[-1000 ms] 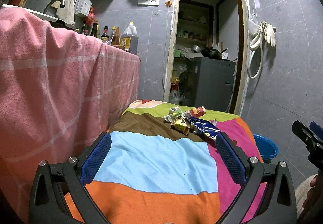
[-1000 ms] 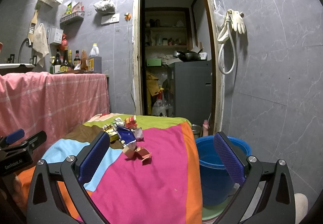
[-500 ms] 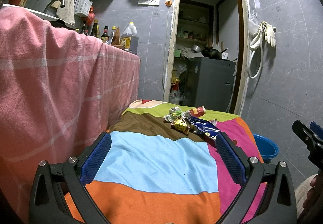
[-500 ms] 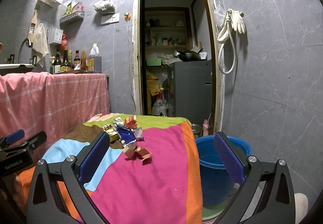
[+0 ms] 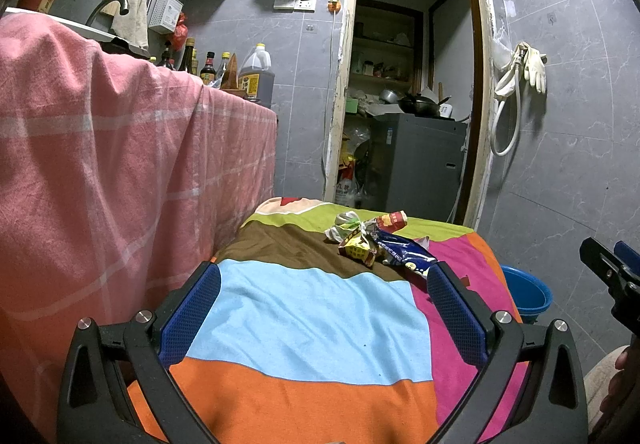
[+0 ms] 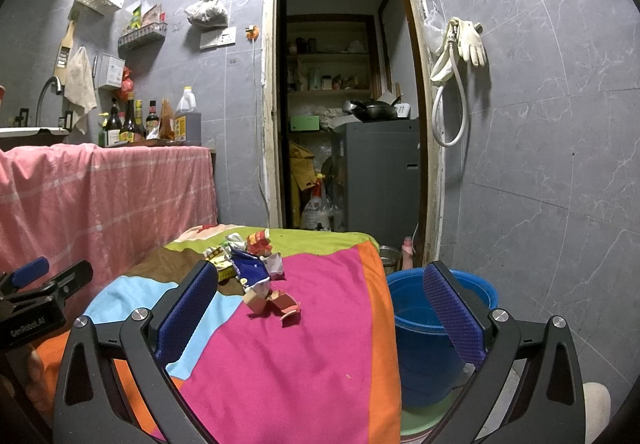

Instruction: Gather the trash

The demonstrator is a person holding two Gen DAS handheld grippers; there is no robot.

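Grey marbled tiles back a soft colour-block cloth (image 6: 320, 324) bearing crinkled wrappers (image 6: 252, 268), both left gripper (image 5: 320, 308) and right gripper (image 6: 320, 308) spread wide, empty.

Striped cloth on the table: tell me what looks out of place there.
A heap of crumpled snack wrappers lies on the far half of the cloth, with torn pink scraps a little nearer. The blue bucket stands beside the table, holding none of it.

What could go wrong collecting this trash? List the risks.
1. The wrappers lie in a tangled pile, so one pinch may drag or scatter neighbours.
2. The cloth is loose and may get pinched too.
3. The bucket sits below the table edge, so dropped pieces could miss.
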